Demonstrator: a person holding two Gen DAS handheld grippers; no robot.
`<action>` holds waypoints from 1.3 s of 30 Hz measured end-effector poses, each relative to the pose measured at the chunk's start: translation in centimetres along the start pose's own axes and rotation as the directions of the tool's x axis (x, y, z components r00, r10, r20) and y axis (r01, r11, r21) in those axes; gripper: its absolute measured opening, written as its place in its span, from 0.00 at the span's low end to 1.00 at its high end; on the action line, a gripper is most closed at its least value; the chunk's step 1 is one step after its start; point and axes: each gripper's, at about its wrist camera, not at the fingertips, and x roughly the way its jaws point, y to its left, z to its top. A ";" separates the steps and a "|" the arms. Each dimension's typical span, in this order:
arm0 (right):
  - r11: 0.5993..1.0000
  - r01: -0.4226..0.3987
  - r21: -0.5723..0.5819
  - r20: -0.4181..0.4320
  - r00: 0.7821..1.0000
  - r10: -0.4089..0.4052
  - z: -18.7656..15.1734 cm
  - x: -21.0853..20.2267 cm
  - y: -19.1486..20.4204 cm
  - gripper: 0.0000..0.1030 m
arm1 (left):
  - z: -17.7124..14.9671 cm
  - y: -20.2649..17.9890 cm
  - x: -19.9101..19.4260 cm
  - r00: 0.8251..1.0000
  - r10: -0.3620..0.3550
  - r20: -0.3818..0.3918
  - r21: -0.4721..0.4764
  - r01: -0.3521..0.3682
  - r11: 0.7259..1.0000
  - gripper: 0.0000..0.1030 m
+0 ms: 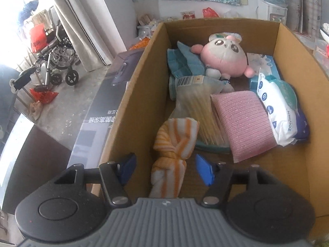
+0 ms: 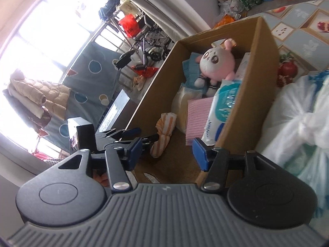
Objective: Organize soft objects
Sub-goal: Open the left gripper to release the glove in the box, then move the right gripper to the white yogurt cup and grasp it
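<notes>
Brown cardboard box [image 1: 148, 78] is my landmark. At its near left corner, an orange-striped cloth [image 1: 174, 144] lies on the box floor between my left gripper's [image 1: 164, 168] spread blue pads, which are clear of it: released. Further right sit a pink sponge [image 1: 244, 121] and a wipes pack [image 1: 275, 111]; a pink plush [image 1: 224, 57] rests at the far end. My right gripper [image 2: 166, 152] hovers empty, jaws apart, at the box's near edge. I judge the cloth placed; next, withdraw the left gripper without snagging it.

At upper left I see a folded wheelchair [image 1: 58, 61] by a pale curtain [image 1: 82, 30]; a red bag [image 1: 37, 37] hangs beside it.
</notes>
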 end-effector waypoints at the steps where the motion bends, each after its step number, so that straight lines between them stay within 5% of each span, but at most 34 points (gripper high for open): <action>1: 1.000 0.000 0.001 0.008 1.000 0.000 -0.1 -0.5 -0.2 0.53 | 0.1 0.0 0.0 1.000 0.000 0.010 -0.006 0.000 1.000 0.65; 5: 1.000 0.022 -0.011 0.069 0.997 -0.021 -0.6 -4.2 -0.8 0.54 | -0.1 -0.1 -3.8 0.994 -0.036 0.105 -0.055 0.042 0.998 0.72; 8: 0.997 0.078 -0.017 0.161 0.984 -0.074 -1.3 -8.7 -1.5 0.57 | -1.1 -0.8 -8.3 0.958 -0.178 0.225 -0.085 0.202 0.976 0.82; 11: 0.988 0.154 0.001 0.258 0.954 -0.149 -2.2 -13.9 -2.6 0.58 | -2.5 -2.5 -12.2 0.860 -0.394 0.323 -0.066 0.436 0.898 0.86; 14: 0.972 0.233 0.036 0.352 0.907 -0.231 -3.8 -18.9 -4.0 0.58 | -3.4 -6.4 -15.1 0.770 -0.510 0.382 0.050 0.534 0.844 0.86; 18: 0.936 0.343 0.077 0.438 0.832 -0.341 -6.4 -23.7 -6.1 0.58 | -4.2 -12.9 -17.6 0.695 -0.569 0.440 0.203 0.540 0.817 0.86; 20: 0.914 0.393 0.098 0.455 0.799 -0.393 -7.7 -25.1 -7.4 0.58 | -4.5 -16.8 -18.0 0.657 -0.621 0.428 0.286 0.553 0.783 0.86; 22: 0.885 0.450 0.116 0.459 0.766 -0.450 -8.8 -26.1 -8.9 0.58 | -4.7 -20.6 -17.9 0.639 -0.662 0.392 0.350 0.562 0.750 0.85; 25: 0.852 0.509 0.125 0.459 0.731 -0.505 -10.1 -27.1 -10.8 0.58 | -4.6 -25.9 -17.1 0.622 -0.703 0.345 0.423 0.565 0.708 0.81; 28: 0.824 0.549 0.139 0.459 0.702 -0.545 -11.0 -28.2 -13.2 0.58 | -4.2 -30.7 -16.0 0.617 -0.708 0.343 0.463 0.545 0.699 0.72; 39: 0.756 0.651 0.070 0.414 0.670 -0.616 -10.1 -27.5 -20.9 0.43 | -1.3 -42.4 -10.0 0.685 -0.685 0.248 0.503 0.513 0.695 0.38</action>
